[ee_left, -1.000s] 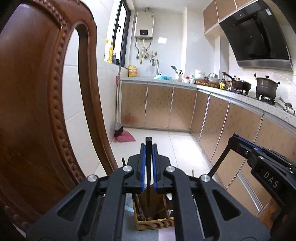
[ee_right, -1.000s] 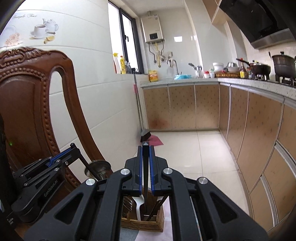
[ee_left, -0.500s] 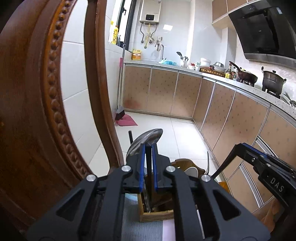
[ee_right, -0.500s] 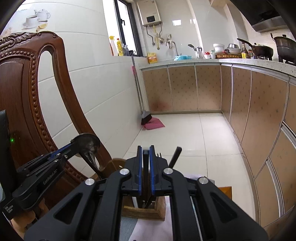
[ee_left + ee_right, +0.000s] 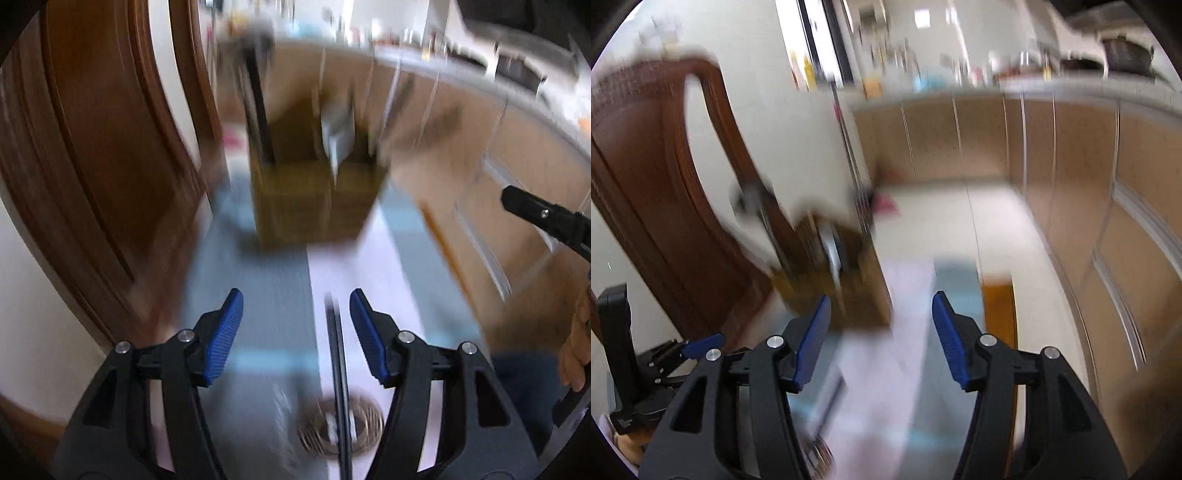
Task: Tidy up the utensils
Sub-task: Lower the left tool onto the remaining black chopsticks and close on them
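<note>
My left gripper now stands spread, ribbed blue pads empty, where a moment ago it pinched a dark handle; a thin black utensil lies on the striped cloth below; my right gripper has likewise opened; beyond, the blurred wooden utensil holder holds the released pieces beside the carved chair; no lettering is legible.
</note>
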A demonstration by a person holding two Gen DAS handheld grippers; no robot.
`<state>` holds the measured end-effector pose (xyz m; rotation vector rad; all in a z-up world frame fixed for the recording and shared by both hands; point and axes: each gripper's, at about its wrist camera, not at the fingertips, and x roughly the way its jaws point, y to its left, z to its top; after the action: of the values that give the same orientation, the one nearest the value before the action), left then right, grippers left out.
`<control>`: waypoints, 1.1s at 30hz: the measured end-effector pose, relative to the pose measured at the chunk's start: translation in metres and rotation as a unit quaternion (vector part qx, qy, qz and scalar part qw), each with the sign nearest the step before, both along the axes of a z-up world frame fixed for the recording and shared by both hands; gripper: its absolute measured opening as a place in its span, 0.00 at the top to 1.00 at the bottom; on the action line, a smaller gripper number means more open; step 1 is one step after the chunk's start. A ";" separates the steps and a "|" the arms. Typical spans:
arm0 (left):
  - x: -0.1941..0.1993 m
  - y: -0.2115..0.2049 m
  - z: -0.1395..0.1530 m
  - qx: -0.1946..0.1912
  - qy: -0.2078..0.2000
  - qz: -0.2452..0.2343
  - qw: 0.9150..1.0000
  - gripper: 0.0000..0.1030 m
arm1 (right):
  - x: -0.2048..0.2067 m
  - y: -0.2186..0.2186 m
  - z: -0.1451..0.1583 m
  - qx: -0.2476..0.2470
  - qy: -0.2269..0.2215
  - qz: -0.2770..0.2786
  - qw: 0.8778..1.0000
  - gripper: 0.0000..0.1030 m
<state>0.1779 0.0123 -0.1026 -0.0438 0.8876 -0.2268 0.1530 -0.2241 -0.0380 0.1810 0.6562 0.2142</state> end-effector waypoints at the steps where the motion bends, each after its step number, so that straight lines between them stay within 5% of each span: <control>1: -0.004 0.000 -0.023 -0.006 0.038 -0.003 0.999 0.45 | 0.002 0.001 -0.024 0.000 0.043 0.004 0.999 0.45; 4: -0.012 -0.006 -0.060 -0.016 0.090 -0.007 0.996 0.45 | 0.002 0.001 -0.077 0.017 0.141 -0.004 0.990 0.45; 9: -0.019 -0.013 -0.085 -0.003 0.120 -0.012 0.993 0.45 | -0.015 0.008 -0.116 0.031 0.191 -0.011 0.981 0.45; 30: -0.035 -0.015 -0.091 0.067 0.107 0.040 0.991 0.35 | -0.046 0.023 -0.130 0.038 0.209 -0.010 0.977 0.45; 33: -0.038 -0.003 -0.090 0.074 0.106 0.068 0.989 0.48 | -0.047 0.025 -0.132 0.037 0.211 -0.007 0.977 0.45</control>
<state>0.1397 0.0089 -0.1923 0.0098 1.1073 -0.0278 0.1058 -0.1993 -0.1701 0.3071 1.0695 0.1886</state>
